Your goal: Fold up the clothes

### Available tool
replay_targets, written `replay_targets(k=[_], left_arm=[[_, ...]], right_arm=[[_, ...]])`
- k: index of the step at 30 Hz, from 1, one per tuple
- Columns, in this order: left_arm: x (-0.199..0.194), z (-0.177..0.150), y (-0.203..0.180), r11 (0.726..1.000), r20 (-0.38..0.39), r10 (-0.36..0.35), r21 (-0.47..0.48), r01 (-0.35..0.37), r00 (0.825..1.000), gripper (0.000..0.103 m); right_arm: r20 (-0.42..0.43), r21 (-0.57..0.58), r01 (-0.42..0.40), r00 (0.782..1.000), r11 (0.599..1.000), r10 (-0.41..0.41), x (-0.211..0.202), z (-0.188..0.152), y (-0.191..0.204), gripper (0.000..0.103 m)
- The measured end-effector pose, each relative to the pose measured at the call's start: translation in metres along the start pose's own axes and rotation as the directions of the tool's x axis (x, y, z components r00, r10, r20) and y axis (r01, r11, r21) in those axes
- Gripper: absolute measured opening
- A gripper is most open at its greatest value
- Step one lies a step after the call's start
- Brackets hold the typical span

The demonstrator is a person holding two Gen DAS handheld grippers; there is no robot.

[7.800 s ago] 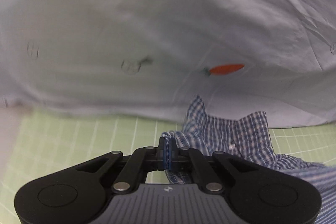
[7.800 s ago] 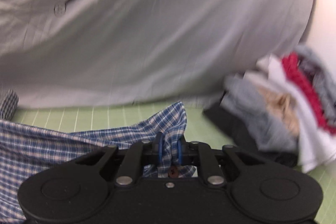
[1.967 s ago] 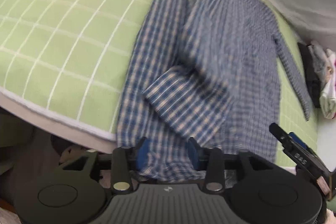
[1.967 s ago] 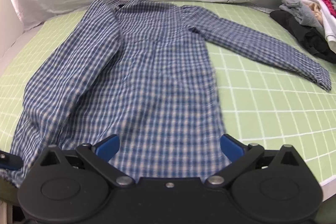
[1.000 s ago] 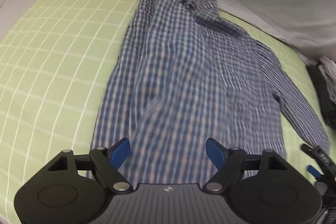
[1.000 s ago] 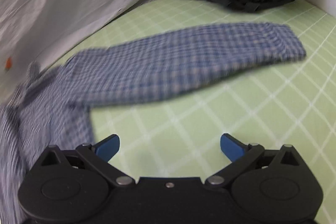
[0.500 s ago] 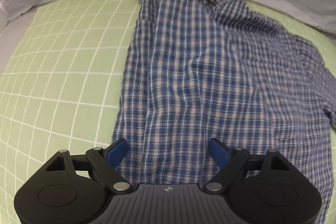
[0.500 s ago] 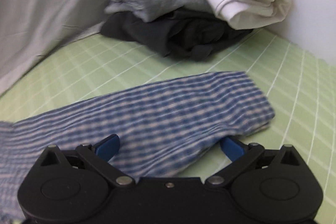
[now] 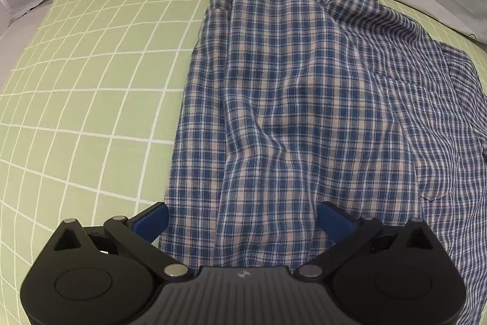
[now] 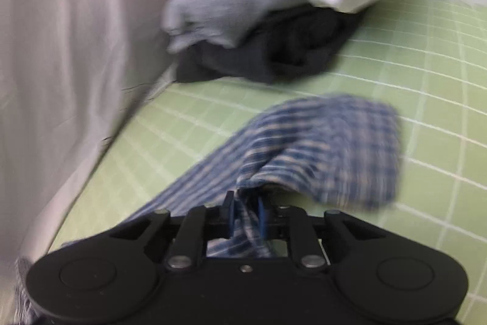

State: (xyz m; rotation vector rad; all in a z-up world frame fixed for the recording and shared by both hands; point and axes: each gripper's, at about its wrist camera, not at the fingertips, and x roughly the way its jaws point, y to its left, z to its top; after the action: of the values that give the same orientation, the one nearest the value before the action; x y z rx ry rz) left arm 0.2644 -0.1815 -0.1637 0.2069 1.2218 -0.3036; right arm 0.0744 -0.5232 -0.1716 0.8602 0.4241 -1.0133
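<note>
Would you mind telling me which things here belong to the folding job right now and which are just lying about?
In the job:
- checked shirt
- its sleeve, pinched in the right gripper
- left gripper, open over the shirt's body
- green grid mat under the shirt

Lying about:
- pile of clothes in the corner
- grey sheet at the back

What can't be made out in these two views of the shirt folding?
- Left wrist view: the shirt's hem, hidden behind the open left claw; its right side runs off the frame.
- Right wrist view: the sleeve and clothes pile are motion-blurred, so the weave and garment count are unclear.
- Right claw: how much sleeve it pinches is hidden by its body.
- Neither view shows the other claw.
</note>
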Motion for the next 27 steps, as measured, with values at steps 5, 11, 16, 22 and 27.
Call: replay_targets(k=[5,11,16,22,27], left_arm=[[-0.001,-0.003,0.001,1.000,0.011,0.000,0.000,0.000,1.000,0.103],[-0.002,-0.008,0.001,1.000,0.038,0.000,0.001,0.000,0.999,0.103],[-0.001,-0.006,0.002,1.000,0.038,-0.001,0.002,0.001,0.999,0.103],[0.001,0.001,0.000,1.000,0.004,-0.008,0.002,0.008,1.000,0.103],[-0.018,0.006,-0.009,0.999,0.033,-0.003,0.041,0.001,0.999,0.103]], right_arm=[[-0.086,-0.158,-0.237,0.970,0.959,0.225,-0.014,-0.027,0.068,0.010],[-0.365,-0.347,-0.559,0.820,0.753,0.440,-0.026,-0.099,0.169,0.008],[-0.498,-0.541,-0.612,0.786,0.576,0.367,-0.047,-0.156,0.211,0.091],[-0.423,-0.641,-0.565,0.825,0.520,0.374,-0.079,-0.150,0.200,0.103],[-0.223,-0.681,-0.340,0.940,0.648,0.258,-0.093,-0.136,0.155,0.103]])
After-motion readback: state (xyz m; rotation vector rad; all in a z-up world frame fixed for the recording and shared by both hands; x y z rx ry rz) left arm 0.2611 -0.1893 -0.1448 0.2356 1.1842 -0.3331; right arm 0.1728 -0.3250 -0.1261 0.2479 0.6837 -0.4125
